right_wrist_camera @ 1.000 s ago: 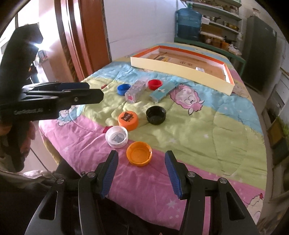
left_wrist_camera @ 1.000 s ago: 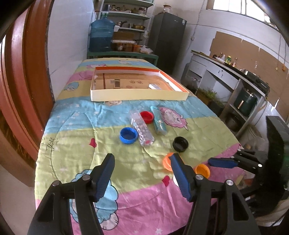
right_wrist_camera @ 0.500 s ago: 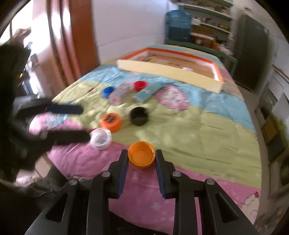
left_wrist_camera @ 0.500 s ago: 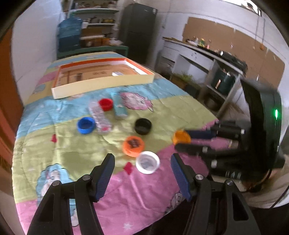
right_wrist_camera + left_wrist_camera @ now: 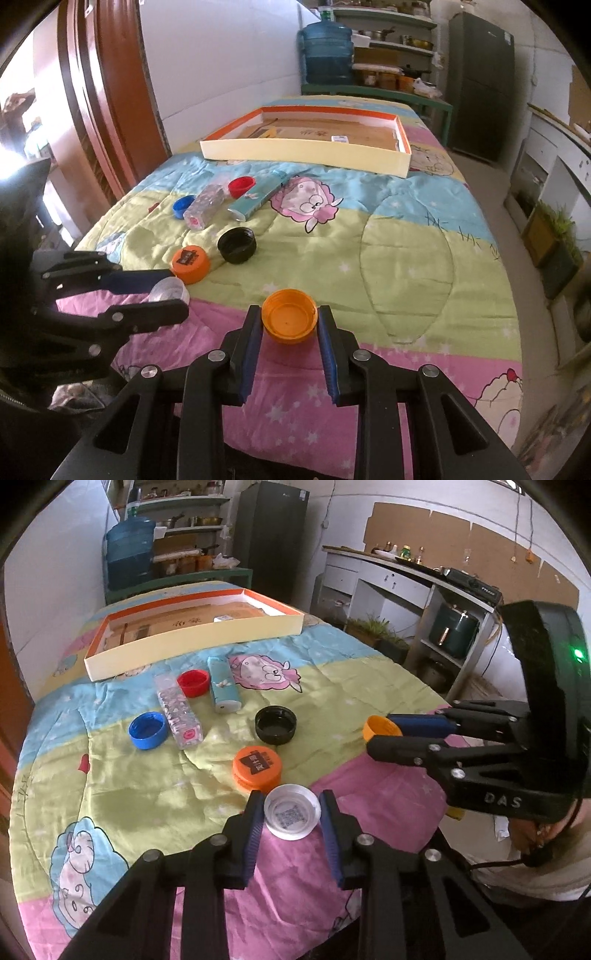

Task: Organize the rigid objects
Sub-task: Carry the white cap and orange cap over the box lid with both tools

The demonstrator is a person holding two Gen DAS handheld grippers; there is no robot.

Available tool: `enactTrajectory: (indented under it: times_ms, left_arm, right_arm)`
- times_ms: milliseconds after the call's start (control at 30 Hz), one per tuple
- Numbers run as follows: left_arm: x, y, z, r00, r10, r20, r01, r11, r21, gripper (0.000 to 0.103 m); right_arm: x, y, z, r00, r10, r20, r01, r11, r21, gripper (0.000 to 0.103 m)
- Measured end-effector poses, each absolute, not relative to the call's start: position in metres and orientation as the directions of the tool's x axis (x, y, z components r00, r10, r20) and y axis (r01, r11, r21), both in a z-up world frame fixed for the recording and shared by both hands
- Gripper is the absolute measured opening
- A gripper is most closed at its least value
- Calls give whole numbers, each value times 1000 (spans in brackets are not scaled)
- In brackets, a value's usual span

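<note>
Left wrist view: the left gripper (image 5: 292, 814) is closing around a white round plastic bottle cap (image 5: 292, 811), open side up, on the pink band of the cartoon-printed quilt (image 5: 147, 794); its blue pads (image 5: 254, 825) flank the rim, contact uncertain. Right wrist view: the right gripper (image 5: 290, 325) pinches an orange round plastic cap (image 5: 289, 315) across its rim, also open side up. Farther off lie an orange printed cap (image 5: 257, 767), a black cap (image 5: 276, 725), a blue cap (image 5: 148, 730), a red cap (image 5: 193, 682), a clear rectangular bottle (image 5: 178, 712) and a teal flat case (image 5: 223, 689). A shallow cream cardboard tray with orange lining (image 5: 192, 635) sits beyond them. The caps are probably light, stiff and smooth; a grip across the outer wall, seated low, likely resists slipping or tilting.
</note>
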State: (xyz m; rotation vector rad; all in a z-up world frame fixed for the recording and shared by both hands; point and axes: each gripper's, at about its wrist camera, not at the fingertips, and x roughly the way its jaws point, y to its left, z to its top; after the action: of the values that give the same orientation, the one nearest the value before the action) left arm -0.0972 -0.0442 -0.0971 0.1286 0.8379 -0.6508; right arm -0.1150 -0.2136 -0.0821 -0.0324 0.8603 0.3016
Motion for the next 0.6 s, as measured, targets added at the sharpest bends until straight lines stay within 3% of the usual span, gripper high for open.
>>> enactTrajectory:
  times_ms: [600]
  left_arm:
    - [-82, -27, -71, 582, -444, -681, 503, 855, -127, 31]
  right_arm:
    - [-92, -200, -64, 646, 291, -706, -312, 944, 104, 30]
